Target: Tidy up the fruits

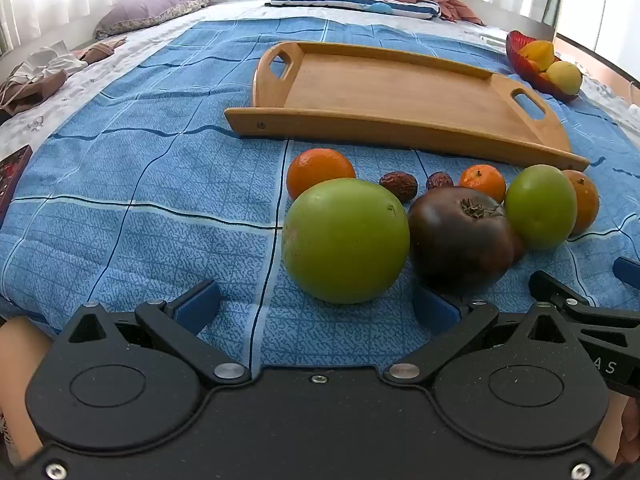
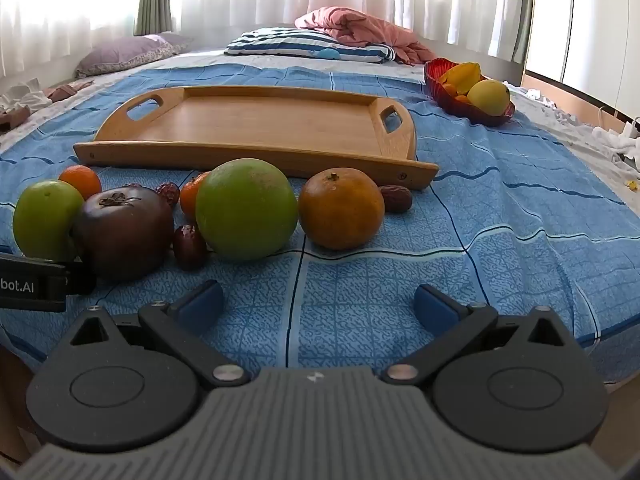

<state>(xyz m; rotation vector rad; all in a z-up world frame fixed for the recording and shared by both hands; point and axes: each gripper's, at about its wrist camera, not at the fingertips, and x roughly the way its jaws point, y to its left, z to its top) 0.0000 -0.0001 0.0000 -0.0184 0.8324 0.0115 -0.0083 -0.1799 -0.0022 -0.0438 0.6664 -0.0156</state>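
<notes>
Left wrist view: the left claw [image 1: 316, 306] hangs released, empty, just short of a large green fruit [image 1: 345, 240] on the bed near its front edge. Centre the claw on it before clenching.

Right wrist view: the right claw [image 2: 318, 306] gapes empty; the wooden tray [image 2: 256, 152] behind stands bare.

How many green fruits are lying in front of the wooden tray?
2. One green fruit sits between the dark tomato and the big orange; the second green fruit ends the row, left of the tomato. None looks hidden.
</notes>
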